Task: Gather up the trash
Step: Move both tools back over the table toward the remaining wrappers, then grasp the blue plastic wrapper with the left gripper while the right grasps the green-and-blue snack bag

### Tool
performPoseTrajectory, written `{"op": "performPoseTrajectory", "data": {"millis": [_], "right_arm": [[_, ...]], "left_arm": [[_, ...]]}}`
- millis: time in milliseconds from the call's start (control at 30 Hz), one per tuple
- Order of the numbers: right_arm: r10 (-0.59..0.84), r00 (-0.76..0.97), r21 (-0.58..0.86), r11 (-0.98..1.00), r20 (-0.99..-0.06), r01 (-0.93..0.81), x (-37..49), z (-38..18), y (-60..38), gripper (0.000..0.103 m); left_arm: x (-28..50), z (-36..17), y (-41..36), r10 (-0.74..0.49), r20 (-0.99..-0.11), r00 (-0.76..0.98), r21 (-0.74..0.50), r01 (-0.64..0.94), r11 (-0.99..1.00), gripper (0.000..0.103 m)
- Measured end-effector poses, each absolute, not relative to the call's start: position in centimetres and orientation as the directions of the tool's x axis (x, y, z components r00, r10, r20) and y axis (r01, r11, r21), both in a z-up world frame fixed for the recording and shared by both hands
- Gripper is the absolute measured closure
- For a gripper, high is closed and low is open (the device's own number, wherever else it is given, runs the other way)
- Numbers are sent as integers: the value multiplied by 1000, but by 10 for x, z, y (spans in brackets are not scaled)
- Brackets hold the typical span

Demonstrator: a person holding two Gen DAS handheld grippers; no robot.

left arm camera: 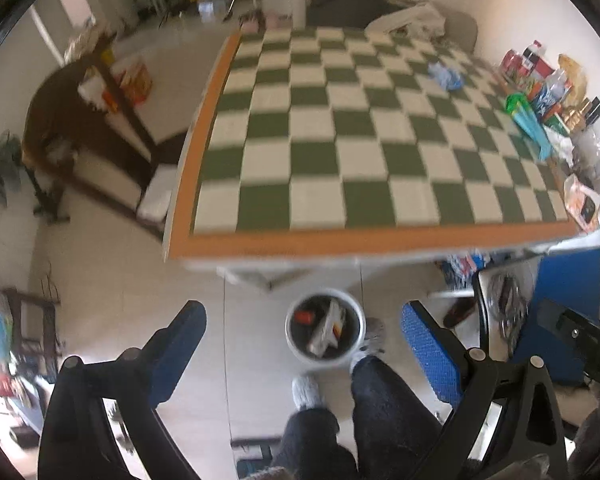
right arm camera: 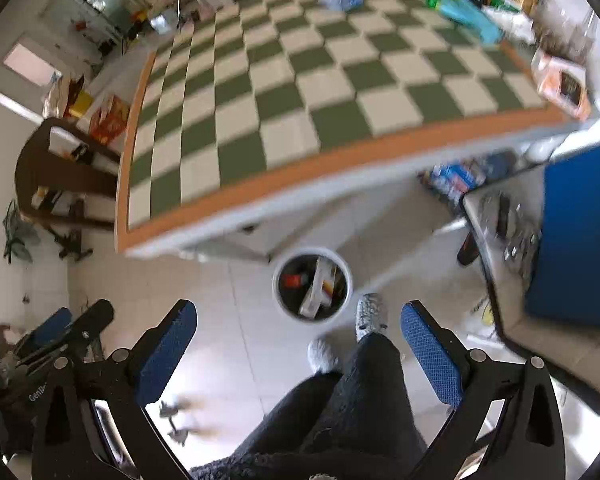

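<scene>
I am holding my left gripper (left arm camera: 304, 344) and right gripper (right arm camera: 300, 344) spread and empty, the white trash bin (left arm camera: 325, 326) sitting beyond the fingertips already holding wrappers, while crumpled blue trash (left arm camera: 444, 74) is lying far ahead on the checkered table (left arm camera: 300, 240), probably awaiting pickup.

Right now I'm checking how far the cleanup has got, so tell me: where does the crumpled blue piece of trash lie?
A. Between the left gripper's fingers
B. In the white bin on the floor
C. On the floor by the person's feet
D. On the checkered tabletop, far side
D: the crumpled blue trash lies on the far part of the checkered table, while the white bin holds other items.
</scene>
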State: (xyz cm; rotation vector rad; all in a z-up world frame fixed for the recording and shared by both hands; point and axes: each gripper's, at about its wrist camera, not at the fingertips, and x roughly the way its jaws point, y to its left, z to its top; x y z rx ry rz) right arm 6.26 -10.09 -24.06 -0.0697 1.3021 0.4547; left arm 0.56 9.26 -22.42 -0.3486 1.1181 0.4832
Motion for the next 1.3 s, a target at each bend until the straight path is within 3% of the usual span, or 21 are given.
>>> {"op": "performPoseTrajectory", "data": {"millis": [267, 500, 667, 800, 1200, 1267, 1300], "right_arm": [[223, 265, 141, 944, -938, -298, 192, -209, -129, 0], [142, 283, 83, 974, -949, -210, 377, -222, -170, 0], [57, 225, 7, 976, -973, -216, 522, -257, -185, 0], [1, 167, -52, 947, -986, -316, 613, -295, -171, 0], [-107, 104, -140, 905, -989, -401, 730, -377, -134, 0], [-105, 76, -126, 916, -992, -380, 737, -386, -132, 0], [-111, 84, -134, 916, -990, -378, 740, -387, -129, 0]], "left_arm": [[146, -201, 86, 225, -904, 365, 16, -495, 869, 0], [313, -224, 64, 226, -928, 296, 67, -464, 883, 0], [412, -255, 66, 205, -956, 211, 75, -499, 863, 0], [471, -279, 77, 179, -968, 174, 57, -543, 838, 0], [572, -323, 111, 13, -982, 188, -106, -606, 789, 1], [582, -329, 110, -6, -982, 188, -120, -598, 792, 13], [586, -330, 109, -12, -982, 190, -125, -593, 795, 32]]}}
